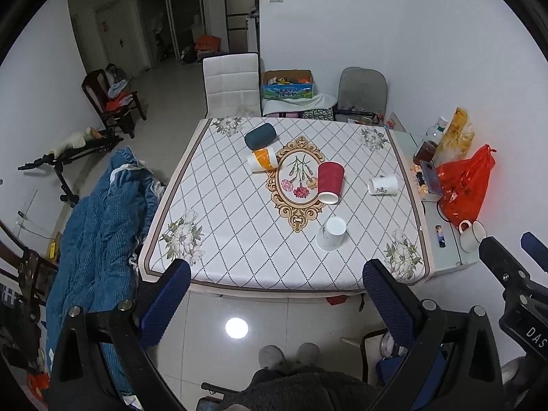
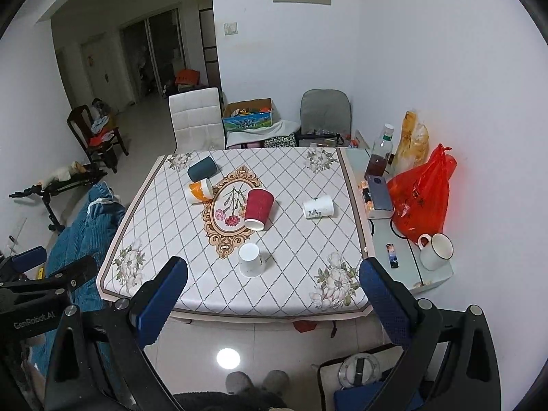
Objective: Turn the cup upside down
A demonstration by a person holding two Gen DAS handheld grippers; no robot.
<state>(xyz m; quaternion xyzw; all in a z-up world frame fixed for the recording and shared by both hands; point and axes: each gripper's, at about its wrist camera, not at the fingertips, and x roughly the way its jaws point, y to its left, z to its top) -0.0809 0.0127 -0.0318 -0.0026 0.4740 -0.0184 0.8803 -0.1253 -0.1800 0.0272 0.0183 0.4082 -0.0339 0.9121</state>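
Several cups are on the patterned table [image 1: 239, 239]. A red cup [image 1: 329, 181] [image 2: 258, 209], a dark teal cup [image 1: 260, 136] [image 2: 202, 168], an orange and white cup [image 1: 262, 159] [image 2: 202, 190] and a white printed cup [image 1: 383, 185] [image 2: 318, 207] lie on their sides. A white cup [image 1: 331, 234] [image 2: 251, 259] stands upside down near the front. My left gripper [image 1: 275, 304] and right gripper [image 2: 274, 304] are open and empty, held above the floor in front of the table's near edge.
A side shelf [image 2: 404, 263] right of the table holds a white mug [image 2: 435, 250], a red plastic bag [image 2: 421, 202], a phone and a bottle. Two chairs and a box stand behind the table. A blue blanket [image 1: 99, 226] lies at the left.
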